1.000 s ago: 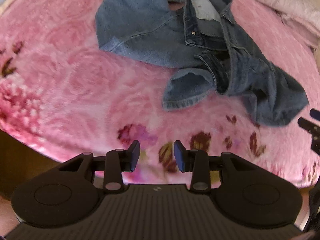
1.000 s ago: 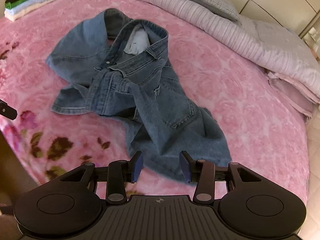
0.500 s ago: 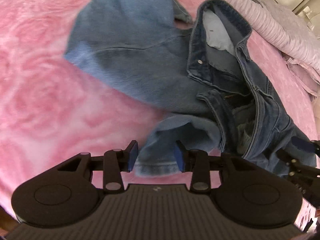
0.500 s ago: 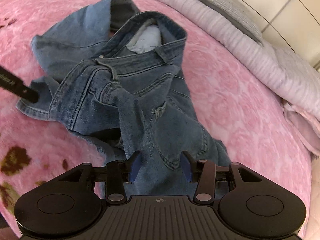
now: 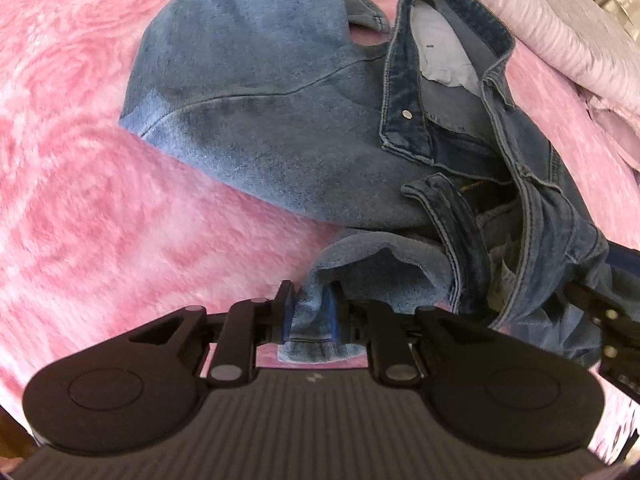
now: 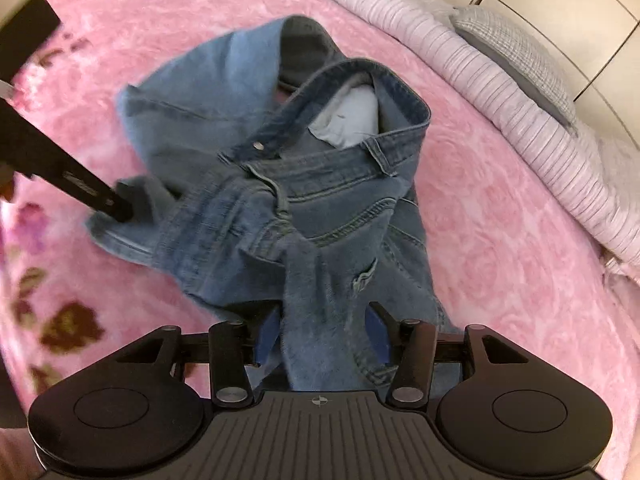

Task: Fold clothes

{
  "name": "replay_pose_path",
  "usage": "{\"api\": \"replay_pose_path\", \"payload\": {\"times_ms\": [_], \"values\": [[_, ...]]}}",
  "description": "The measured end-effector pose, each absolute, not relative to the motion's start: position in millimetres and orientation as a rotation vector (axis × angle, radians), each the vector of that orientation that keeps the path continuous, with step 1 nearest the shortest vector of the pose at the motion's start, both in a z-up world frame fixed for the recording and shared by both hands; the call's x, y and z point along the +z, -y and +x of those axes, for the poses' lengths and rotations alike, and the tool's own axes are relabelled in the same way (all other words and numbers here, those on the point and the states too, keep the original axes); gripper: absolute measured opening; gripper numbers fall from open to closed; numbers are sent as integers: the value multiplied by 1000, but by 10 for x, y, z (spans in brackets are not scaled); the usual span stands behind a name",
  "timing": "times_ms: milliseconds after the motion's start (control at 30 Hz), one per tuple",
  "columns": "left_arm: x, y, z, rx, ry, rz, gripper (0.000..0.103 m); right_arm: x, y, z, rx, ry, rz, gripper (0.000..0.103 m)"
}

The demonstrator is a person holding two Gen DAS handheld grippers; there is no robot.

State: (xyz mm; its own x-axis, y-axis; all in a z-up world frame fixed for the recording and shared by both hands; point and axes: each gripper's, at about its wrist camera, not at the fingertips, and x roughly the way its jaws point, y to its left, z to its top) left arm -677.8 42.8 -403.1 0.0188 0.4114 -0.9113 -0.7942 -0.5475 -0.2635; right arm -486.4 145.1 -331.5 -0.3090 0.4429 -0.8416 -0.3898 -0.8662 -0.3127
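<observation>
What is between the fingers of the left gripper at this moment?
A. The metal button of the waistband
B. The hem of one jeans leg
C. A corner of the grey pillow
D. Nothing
B: in the left wrist view, the left gripper is closed on the hem of the jeans.

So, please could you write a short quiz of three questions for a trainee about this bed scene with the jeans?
1. True or false: the crumpled blue denim jeans lie on a fluffy pink floral blanket.
2. Which part of the jeans does the left gripper pinch? A) waistband B) leg hem C) metal button
3. Fill in: the right gripper stands ___ around a fold of denim.

Key: 1 true; 2 B; 3 open
</observation>
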Motion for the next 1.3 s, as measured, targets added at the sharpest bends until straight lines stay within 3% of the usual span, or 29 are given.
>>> {"api": "replay_pose_path", "payload": {"times_ms": [33,67,267,500,600,700,833,933,1000,1067,1167,1300], "values": [[-4042,-437,-6779,1688,-424,-1387,9,-3349,-1502,-4885,2189,55,-1437,46],[-4034,-444,-6804,1700,-415,-1389,8,-3317,-1609,-4865,2201,-50,-1410,8],[-3679,-665,-7186,1813,-416,-1257,6,-2715,-2523,-4310,2093,-827,-907,6],[-2517,-1490,-7842,1948,-541,-802,7,-1734,-3432,-3183,1849,-1281,-99,6],[-1820,-1654,-8131,2073,-505,-589,6,-1376,-3404,-2803,1830,-1301,195,5],[-1527,-1397,-8270,2128,-526,-520,6,-1189,-3169,-2433,1733,-1276,389,5],[-1203,-1001,-8431,2195,-573,-439,7,-1420,-2488,-1988,1562,-1193,350,6],[-1678,-550,-8554,2246,-734,-555,15,-1999,-1961,-1791,1353,-1320,76,11],[-2258,-294,-8708,2260,-879,-708,34,-2510,-1701,-1719,1181,-1453,-182,21],[-2802,-126,-8754,2242,-1099,-830,33,-2904,-1467,-1655,1035,-1514,-342,22],[-3483,110,-8735,2185,-1381,-952,28,-3194,-1286,-1571,979,-1585,-339,26],[-3584,261,-8517,2178,-1247,-994,30,-3451,-1205,-1533,1004,-1668,-279,33]]}}
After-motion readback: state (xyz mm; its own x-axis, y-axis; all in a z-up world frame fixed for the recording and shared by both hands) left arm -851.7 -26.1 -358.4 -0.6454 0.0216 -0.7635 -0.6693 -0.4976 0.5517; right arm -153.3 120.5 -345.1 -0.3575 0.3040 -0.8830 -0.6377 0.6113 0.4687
